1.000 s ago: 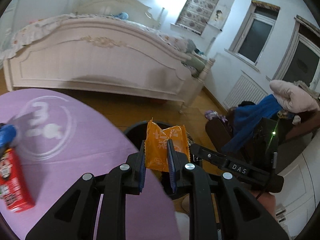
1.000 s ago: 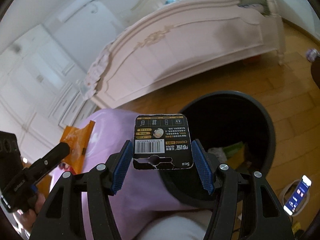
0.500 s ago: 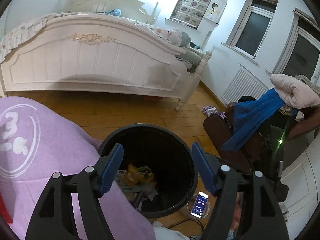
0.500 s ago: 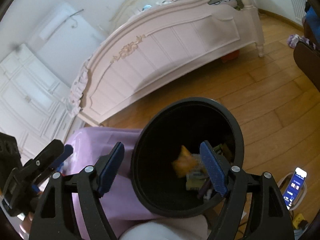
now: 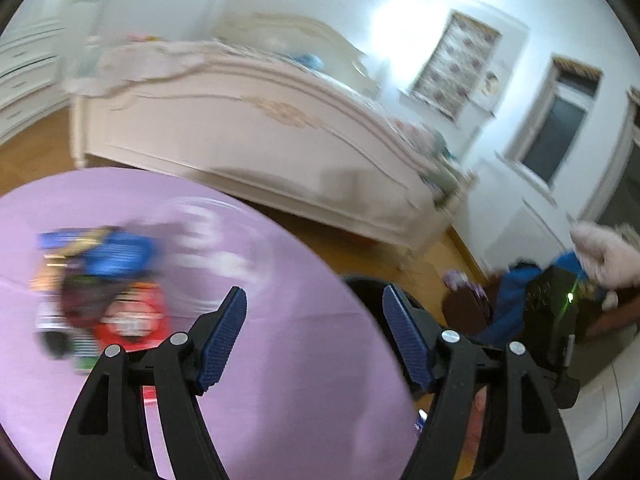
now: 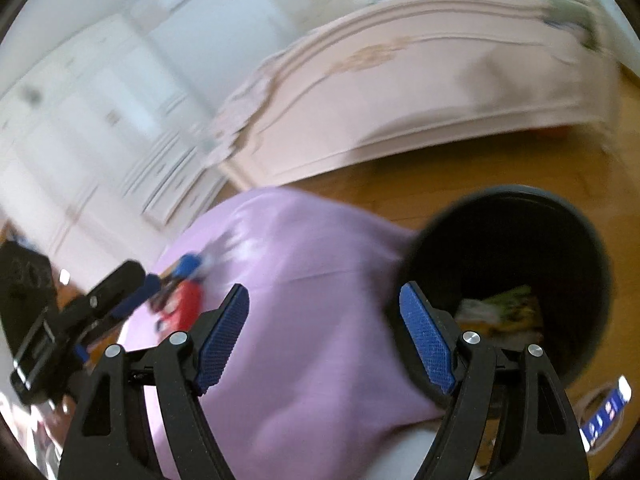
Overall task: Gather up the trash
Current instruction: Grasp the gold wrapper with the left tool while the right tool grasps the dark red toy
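Both the left tongs (image 5: 314, 334) and right tongs (image 6: 324, 336) gape wide, holding nothing. Blurred wrappers (image 5: 104, 292) lie on the purple bench (image 5: 280, 360), beside the black bin (image 6: 516, 280).

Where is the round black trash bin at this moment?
In the right wrist view the round black trash bin stands on the wooden floor at the right, beside the purple cloth, in front of the pale pink bed.
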Demonstrator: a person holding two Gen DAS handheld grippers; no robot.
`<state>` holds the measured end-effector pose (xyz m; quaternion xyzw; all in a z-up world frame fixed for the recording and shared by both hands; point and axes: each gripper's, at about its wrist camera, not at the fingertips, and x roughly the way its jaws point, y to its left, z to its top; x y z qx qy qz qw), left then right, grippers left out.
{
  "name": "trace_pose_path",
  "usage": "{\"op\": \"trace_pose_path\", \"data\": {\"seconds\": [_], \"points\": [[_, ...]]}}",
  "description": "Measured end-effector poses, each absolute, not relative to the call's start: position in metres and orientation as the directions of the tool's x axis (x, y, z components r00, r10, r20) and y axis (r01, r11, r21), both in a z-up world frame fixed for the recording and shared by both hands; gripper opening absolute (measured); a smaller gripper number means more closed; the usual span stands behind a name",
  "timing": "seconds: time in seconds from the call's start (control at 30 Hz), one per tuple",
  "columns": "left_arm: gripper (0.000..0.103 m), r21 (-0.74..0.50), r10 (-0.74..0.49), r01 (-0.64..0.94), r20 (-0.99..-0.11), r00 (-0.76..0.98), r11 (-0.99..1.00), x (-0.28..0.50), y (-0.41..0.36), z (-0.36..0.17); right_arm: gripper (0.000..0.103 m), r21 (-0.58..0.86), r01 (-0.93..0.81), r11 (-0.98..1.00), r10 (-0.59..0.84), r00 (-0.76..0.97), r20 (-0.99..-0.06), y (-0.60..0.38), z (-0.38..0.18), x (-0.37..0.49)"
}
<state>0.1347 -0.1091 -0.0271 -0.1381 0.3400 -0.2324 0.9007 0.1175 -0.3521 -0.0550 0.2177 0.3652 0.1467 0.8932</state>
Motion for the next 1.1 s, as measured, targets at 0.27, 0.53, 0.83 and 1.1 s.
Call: {"op": "trace_pose_path", "data": {"seconds": [0.27,0.53,0.83,1.1], "points": [[0.069,-0.522,-0.470,0.141,-0.577,0.668,0.841,0.172,0.033,-0.038,0.077,0.349,-0.376,0.858,0.513,0.618,-0.595,-0.227,-0.026,0.138],[0.061,-0.591,-0.587,0.158,-0.659,0.470,0.791,0.246,0.052,-0.079,0.077,-0.091,-0.686,0.722,0.479,0.591,-0.649,-0.105,-0.017,0.150],[0.042,-0.553,-0.592,0.220,-0.701,0.398,0.804,0.255,0.036,-0.095,0.049,-0.275,-0.771,0.574,0.324,0.522,-0.789,-0.060,-0.055,0.180],[0.022,-0.527,-0.560,0.213,-0.688,0.461,0.823,0.247,0.046,-0.097,0.030,-0.262,-0.787,0.558,0.365,0.517,-0.775,-0.064,-0.049,0.159]]}}
